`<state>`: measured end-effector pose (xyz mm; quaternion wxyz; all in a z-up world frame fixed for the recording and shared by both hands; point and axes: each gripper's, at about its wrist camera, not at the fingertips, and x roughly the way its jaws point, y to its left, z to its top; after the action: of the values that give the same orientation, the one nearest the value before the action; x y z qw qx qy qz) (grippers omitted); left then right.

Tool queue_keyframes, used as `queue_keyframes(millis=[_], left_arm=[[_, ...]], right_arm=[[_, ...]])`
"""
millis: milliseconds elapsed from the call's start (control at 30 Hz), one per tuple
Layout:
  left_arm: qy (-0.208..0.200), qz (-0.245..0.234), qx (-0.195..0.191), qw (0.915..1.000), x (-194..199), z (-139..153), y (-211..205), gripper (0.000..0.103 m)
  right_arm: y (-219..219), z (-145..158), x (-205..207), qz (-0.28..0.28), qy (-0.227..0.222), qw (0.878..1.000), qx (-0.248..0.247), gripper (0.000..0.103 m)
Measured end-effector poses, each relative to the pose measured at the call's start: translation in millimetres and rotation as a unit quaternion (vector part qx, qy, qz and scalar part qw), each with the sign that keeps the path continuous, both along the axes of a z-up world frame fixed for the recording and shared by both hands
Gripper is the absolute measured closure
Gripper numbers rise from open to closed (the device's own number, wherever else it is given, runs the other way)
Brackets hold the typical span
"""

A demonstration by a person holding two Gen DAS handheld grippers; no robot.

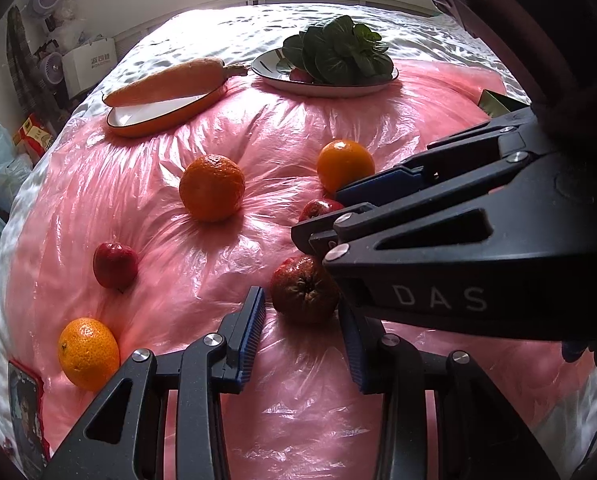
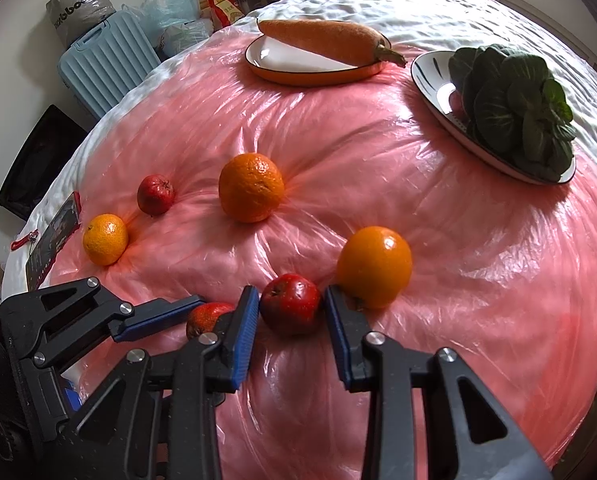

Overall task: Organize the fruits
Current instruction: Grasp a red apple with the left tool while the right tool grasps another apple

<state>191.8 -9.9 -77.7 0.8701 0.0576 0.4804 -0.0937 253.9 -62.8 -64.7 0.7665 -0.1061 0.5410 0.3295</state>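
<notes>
Fruits lie on a pink plastic sheet [image 1: 202,128] over a bed. My left gripper [image 1: 303,320] is open, its jaws on either side of a dark red fruit [image 1: 304,294], not closed on it. My right gripper [image 2: 290,320] is open around a shiny red fruit [image 2: 291,304]; it also shows in the left wrist view [image 1: 338,216]. An orange [image 2: 374,267] touches the right gripper's right finger. A larger orange [image 2: 251,187], a small red fruit [image 2: 155,194] and a small orange [image 2: 105,239] lie farther left.
An orange-rimmed plate [image 2: 310,74] holds a carrot [image 2: 326,42] at the back. A second plate [image 2: 438,92] holds a leafy green [image 2: 514,104]. A phone [image 2: 54,236] lies at the left edge. A blue suitcase [image 2: 106,64] and bags stand beside the bed.
</notes>
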Motion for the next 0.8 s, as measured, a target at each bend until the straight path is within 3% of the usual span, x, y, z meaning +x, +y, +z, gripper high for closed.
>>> queue_keyframes(millis=[400, 800], left_arm=[[-0.019, -0.001, -0.007, 0.9998, -5, 3, 2, 0.076], [-0.037, 0.008, -0.017, 0.9991, -13, 18, 7, 0.076]], right_arm=[[-2, 1, -2, -0.001, -0.005, 1.0, 0.005, 0.075], [-20, 25, -12, -0.023, -0.018, 0.999, 0.041, 0.075]])
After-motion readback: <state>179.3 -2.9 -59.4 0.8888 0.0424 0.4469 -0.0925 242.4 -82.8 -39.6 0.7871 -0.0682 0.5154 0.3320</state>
